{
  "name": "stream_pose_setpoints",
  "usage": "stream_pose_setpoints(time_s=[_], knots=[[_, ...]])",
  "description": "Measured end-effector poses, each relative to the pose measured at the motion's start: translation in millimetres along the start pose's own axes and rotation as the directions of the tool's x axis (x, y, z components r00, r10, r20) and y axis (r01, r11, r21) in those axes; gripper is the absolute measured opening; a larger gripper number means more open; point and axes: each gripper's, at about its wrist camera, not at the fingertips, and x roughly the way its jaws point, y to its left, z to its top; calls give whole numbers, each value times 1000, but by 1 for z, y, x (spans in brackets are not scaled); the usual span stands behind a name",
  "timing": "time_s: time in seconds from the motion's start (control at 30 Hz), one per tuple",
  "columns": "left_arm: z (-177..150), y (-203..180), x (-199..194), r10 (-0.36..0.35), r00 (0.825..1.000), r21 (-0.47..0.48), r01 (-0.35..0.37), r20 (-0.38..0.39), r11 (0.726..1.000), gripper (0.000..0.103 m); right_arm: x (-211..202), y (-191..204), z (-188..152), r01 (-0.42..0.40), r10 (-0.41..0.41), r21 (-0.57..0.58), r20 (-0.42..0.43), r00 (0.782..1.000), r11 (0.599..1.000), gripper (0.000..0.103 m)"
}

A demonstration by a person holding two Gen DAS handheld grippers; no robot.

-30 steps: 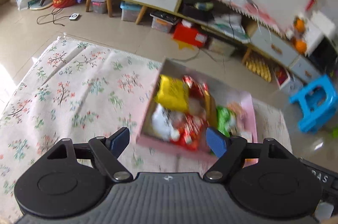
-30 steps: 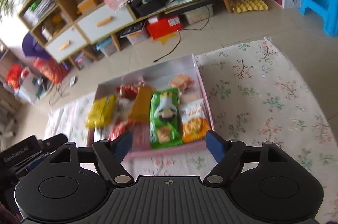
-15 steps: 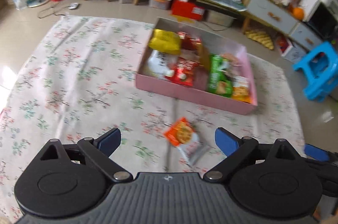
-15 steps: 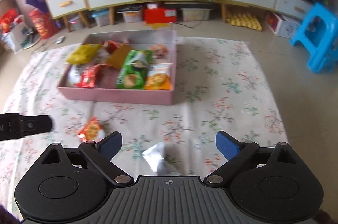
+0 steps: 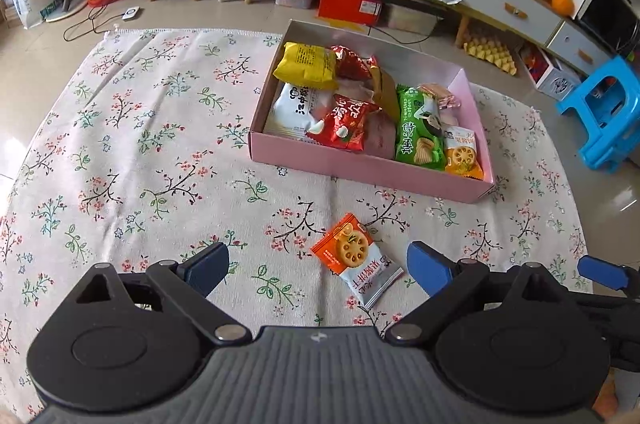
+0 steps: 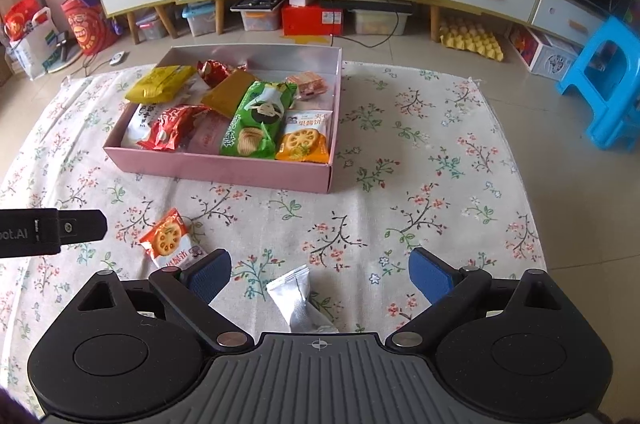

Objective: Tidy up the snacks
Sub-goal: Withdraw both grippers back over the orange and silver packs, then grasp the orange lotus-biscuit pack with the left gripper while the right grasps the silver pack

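While both tools hang released over the cloth:
Left gripper (image 5: pixel 318 266): spread wide, orange packet (image 5: pixel 356 258) beneath.
Right gripper (image 6: pixel 320 274): spread wide, silver packet (image 6: pixel 300 304) beneath.
Risk: slick wrappers may slide before reaching the pink box (image 6: pixel 224 169).

We see a matt woven cloth (image 6: pixel 400 151) with a printed flower pattern, and on it a pink box (image 6: pixel 224 169) that looks like smooth card. Its packets are glossy plastic film, and near the cloth's front edge lie an orange biscuit packet (image 5: pixel 354 256) and a crinkled silver foil sachet (image 6: pixel 298 298). Our grippers are matt black plastic with blue pads (image 6: pixel 430 274).
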Motion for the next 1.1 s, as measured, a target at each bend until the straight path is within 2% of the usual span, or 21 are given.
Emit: stream_pose_setpoints(time_s=[0.23, 0.4, 0.53, 0.67, 0.87, 1.1], knots=[[-1, 2, 3, 0, 1000, 5, 0, -20, 1000, 96, 4, -6, -4, -27, 27, -13, -27, 999, 1000, 97], [-1, 6, 13, -19, 998, -32, 18, -59, 999, 96, 13, -13, -8, -32, 32, -3, -60, 998, 999, 97], [-4, -1, 24, -30, 995, -18, 29, -95, 999, 96, 17, -14, -10, -45, 44, -3, -78, 996, 999, 97], [-9, -6, 37, -46, 990, -19, 44, -132, 999, 95, 20, -13, -12, -39, 37, -19, -83, 996, 999, 97], [-10, -17, 51, -50, 991, -29, 47, -122, 998, 94, 23, -16, -10, -35, 34, -10, -92, 995, 999, 97], [-16, -26, 79, -53, 983, -46, 45, -178, 998, 90, 33, -16, -11, -10, 7, -30, -111, 994, 999, 97]])
